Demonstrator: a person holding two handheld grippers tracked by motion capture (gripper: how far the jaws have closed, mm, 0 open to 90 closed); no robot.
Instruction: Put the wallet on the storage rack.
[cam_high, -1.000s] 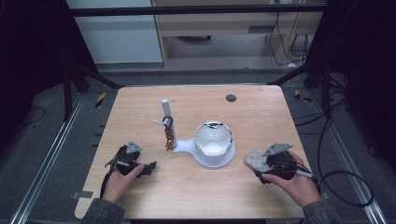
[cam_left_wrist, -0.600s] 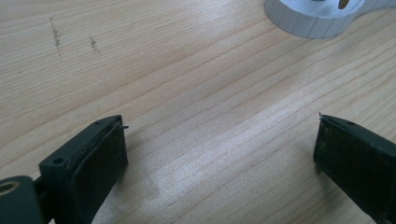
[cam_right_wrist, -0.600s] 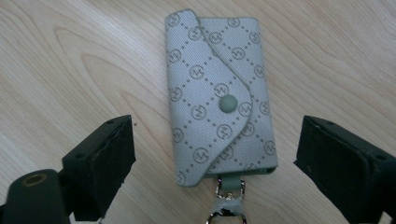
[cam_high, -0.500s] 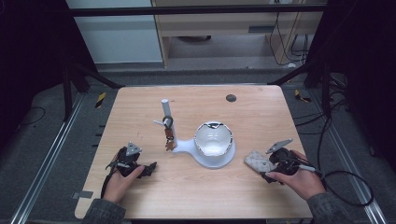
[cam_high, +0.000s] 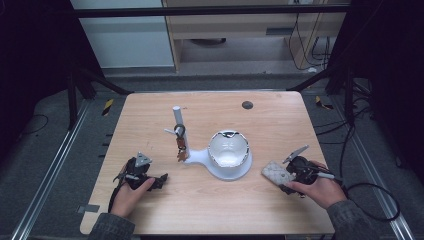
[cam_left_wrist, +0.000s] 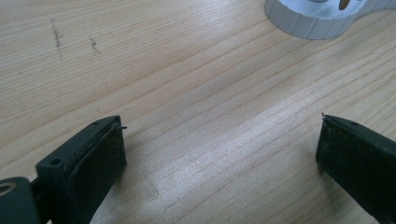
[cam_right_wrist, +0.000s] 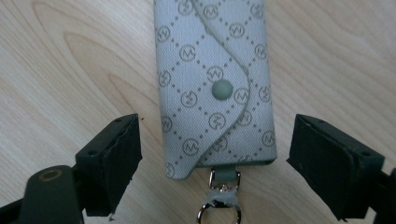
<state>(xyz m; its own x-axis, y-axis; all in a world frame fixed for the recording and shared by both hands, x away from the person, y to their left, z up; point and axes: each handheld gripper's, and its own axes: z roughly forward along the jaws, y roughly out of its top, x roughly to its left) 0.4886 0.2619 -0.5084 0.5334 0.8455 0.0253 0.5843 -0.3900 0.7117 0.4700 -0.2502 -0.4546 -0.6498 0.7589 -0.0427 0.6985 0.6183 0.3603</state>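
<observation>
- Looking down from the high view, the key pouch (cam_high: 278, 173) lies flat on the tabletop (cam_high: 280, 125) at its right side, just ahead of the right gripper (cam_high: 289, 176); the left gripper (cam_high: 159, 180) rests well apart at the left edge, with the white stand (cam_high: 220, 165) and its hanging keys (cam_high: 180, 145) between them.
- Switching to the left gripper view, the jaws stand wide apart over bare wood, having just been opening, with nothing between them; the stand's ribbed base (cam_left_wrist: 317, 21) shows at the top.
- Turning to the right gripper view, the patterned pouch (cam_right_wrist: 212, 79) lies between the jaws with its snap closed and its metal clasp (cam_right_wrist: 219, 198) toward the camera; the jaws have just been closing, but both pads sit clear of the fabric.
- Judging from this, the step in hand is grasping the pouch; the next move calls for closing squarely on its two long sides before lifting.
</observation>
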